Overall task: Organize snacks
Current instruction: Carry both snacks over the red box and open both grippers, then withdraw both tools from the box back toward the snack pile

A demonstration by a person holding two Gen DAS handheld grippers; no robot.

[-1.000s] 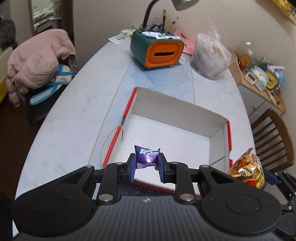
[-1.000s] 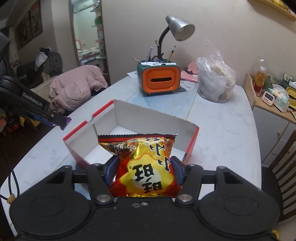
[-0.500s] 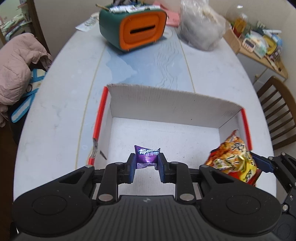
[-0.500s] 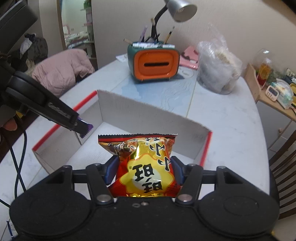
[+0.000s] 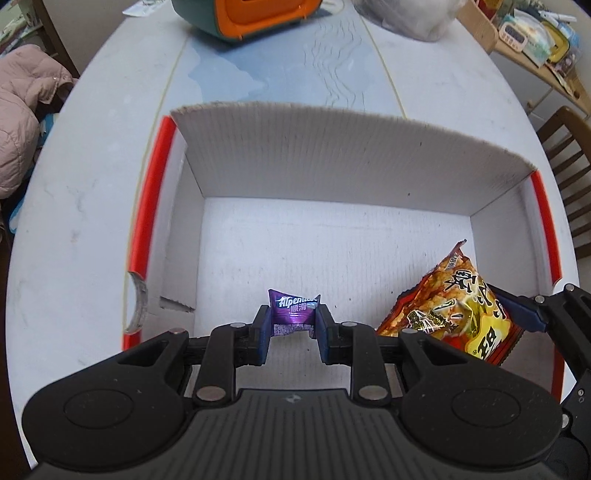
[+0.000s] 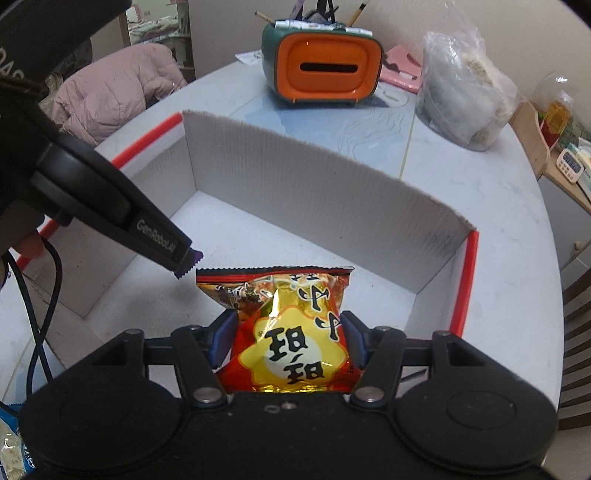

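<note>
A white cardboard box (image 5: pixel 332 155) with red-edged flaps lies open on the pale table. My left gripper (image 5: pixel 291 319) is shut on a small purple candy packet (image 5: pixel 293 312) and hangs over the near part of the box floor. My right gripper (image 6: pixel 288 332) is shut on a red and yellow snack bag (image 6: pixel 291 336), held above the box's right side; the snack bag (image 5: pixel 454 310) also shows at the right of the left wrist view. In the right wrist view the left gripper (image 6: pixel 183 260) reaches in from the left, the purple packet's edge (image 6: pixel 192 260) peeking out.
An orange and green pen holder (image 6: pixel 321 70) stands beyond the box (image 6: pixel 314 177). A clear plastic bag (image 6: pixel 461 96) of food sits at the back right. A pink jacket (image 6: pixel 114 88) lies on a seat to the left. A wooden chair (image 5: pixel 569 155) and a cluttered shelf (image 5: pixel 532 33) are on the right.
Both grippers have sunk and moved forward over the box, still holding their snacks. The cameras have tilted downward, so the box now fills both views.
</note>
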